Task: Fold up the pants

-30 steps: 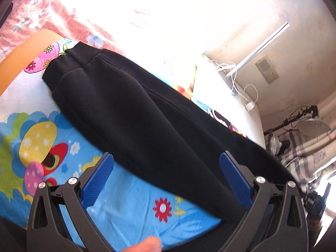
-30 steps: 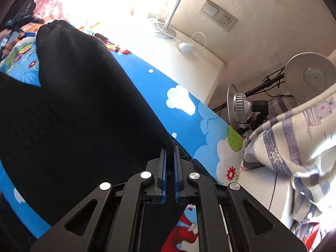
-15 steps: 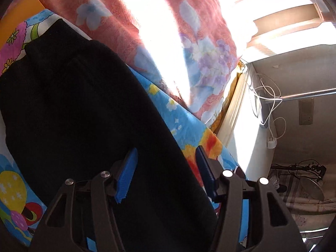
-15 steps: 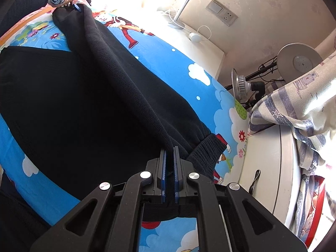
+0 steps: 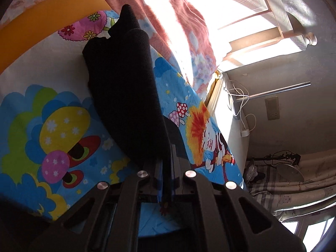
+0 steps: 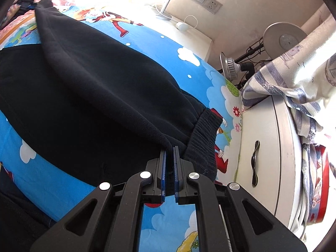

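Black fleece pants [image 6: 90, 96] are being spread over a bright cartoon-print bedsheet [image 6: 189, 61], which serves as the landmark for everything else. The garment is being held at both ends, slightly above the sheet, with its long body sagging onto the blue print between the two grips.

In the right wrist view, the right gripper [image 6: 169, 153] is being kept clamped on the fabric just beside the ribbed ankle cuff [image 6: 204, 138]; the blue pads are pressed together on a thin pinch of cloth, and the cuff is lying on the sheet close to its edge, near a white cabinet [image 6: 264, 147]. A striped cloth [image 6: 294, 79] is being draped over that cabinet, beyond the sheet.

In the left wrist view, the left gripper [image 5: 167, 163] is being shown shut on the other end of the pants [image 5: 126, 96], a fold of black cloth being squeezed between its pads. From there the fabric is being stretched away across the sheet towards an orange board [image 5: 42, 27] and a pink floral quilt [image 5: 174, 27] at the sheet's far side.
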### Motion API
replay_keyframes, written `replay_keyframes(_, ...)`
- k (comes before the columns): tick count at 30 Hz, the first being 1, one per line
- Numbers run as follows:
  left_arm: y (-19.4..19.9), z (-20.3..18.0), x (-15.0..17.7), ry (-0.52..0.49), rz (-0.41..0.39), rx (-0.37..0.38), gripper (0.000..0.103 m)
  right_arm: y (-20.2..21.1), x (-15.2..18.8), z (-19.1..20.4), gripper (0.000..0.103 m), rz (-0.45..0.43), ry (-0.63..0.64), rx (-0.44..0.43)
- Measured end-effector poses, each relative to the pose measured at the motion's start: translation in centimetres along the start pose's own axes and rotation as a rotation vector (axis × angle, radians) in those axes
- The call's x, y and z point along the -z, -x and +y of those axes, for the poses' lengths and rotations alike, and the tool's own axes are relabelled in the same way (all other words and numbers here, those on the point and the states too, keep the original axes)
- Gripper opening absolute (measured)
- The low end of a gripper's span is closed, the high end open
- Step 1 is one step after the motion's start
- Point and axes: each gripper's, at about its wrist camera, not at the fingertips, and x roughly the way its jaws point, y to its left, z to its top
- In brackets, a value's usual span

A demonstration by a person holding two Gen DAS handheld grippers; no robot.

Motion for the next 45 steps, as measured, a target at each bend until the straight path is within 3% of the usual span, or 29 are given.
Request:
replay_keyframes(4, 8.3, 5.4, 9.4, 0.014, -0.106, 0.072, 0.005, -1.0, 3.7, -0.8, 0.006, 0.038, -0.072, -0.003)
replay_keyframes(6, 9.7, 9.1, 13.7, 0.065, -0.101, 0.089, 0.005, -2.8, 5.5, -0.6, 0.006, 0.066, -0.108, -0.019)
replay_keyframes(8, 9.4, 12.0, 16.9, 0.075, -0.085, 0.033, 0.006, -4.4, 6.5, 0.7, 0.007, 0.09, -0.099, -0.023)
replay_keyframes(10, 8.5, 14.0, 18.4, 0.089, -0.061, 0.035, 0.025, -5.2, 6.9, 1.3, 0.007, 0.095, -0.103, -0.007)
replay_keyframes(12, 8.6, 14.8, 18.2, 0.077, -0.087, 0.05, 0.045, -5.4, 6.9, 1.2, 0.008, 0.095, -0.132, -0.017)
replay_keyframes(18, 8.5, 17.1, 13.9, 0.182, -0.117, 0.066, 0.047, -6.2, 6.9, 0.4, 0.011, 0.089, -0.198, -0.052)
replay_keyframes(20, 7.7, 17.9, 12.7, 0.206, -0.103, 0.061, 0.045, -6.5, 6.9, 0.0, 0.011, 0.09, -0.225, -0.067)
replay_keyframes(22, 7.0, 18.3, 11.9, 0.215, -0.094, 0.059, 0.015, -6.4, 6.9, -0.2, 0.009, 0.092, -0.231, -0.078)
replay_keyframes(23, 6.8, 18.3, 11.7, 0.216, -0.09, 0.062, 0.016, -6.3, 6.8, -0.3, 0.007, 0.094, -0.226, -0.081)
replay_keyframes(25, 7.5, 18.0, 11.9, 0.198, -0.099, 0.054, 0.008, -5.8, 6.5, -0.7, 0.004, 0.088, -0.219, -0.085)
replay_keyframes(30, 13.8, 15.7, 14.9, 0.147, -0.177, 0.102, 0.007, -3.5, 5.3, -1.9, 0.003, 0.035, -0.185, -0.039)
replay_keyframes(32, 15.8, 15.7, 17.4, 0.126, -0.191, 0.069, 0.007, -4.9, 5.9, -2.0, 0.003, 0.073, -0.183, -0.037)
replay_keyframes(35, 15.5, 18.5, 20.1, 0.176, -0.145, 0.044, 0.008, -7.1, 7.1, -1.4, 0.003, 0.123, -0.172, -0.049)
replay_keyframes(38, 14.0, 21.2, 20.5, 0.224, -0.104, 0.048, 0.02, -7.1, 7.1, -1.1, 0.003, 0.111, -0.153, -0.014)
replay_keyframes(40, 14.9, 21.7, 19.9, 0.22, -0.153, 0.045, 0.053, -7.1, 7.2, -1.5, 0.003, 0.111, -0.17, -0.028)
replay_keyframes(42, 15.1, 22.2, 18.7, 0.233, -0.16, 0.086, 0.059, -7.2, 7.1, -1.4, 0.003, 0.115, -0.168, -0.03)
replay_keyframes(44, 13.9, 22.7, 17.4, 0.262, -0.131, 0.104, 0.052, -7.2, 7.1, -1.2, 0.003, 0.119, -0.156, -0.02)
replay_keyframes(45, 13.4, 23.0, 16.9, 0.274, -0.113, 0.096, 0.02, -6.9, 7.0, -1.2, 0.003, 0.119, -0.152, -0.017)
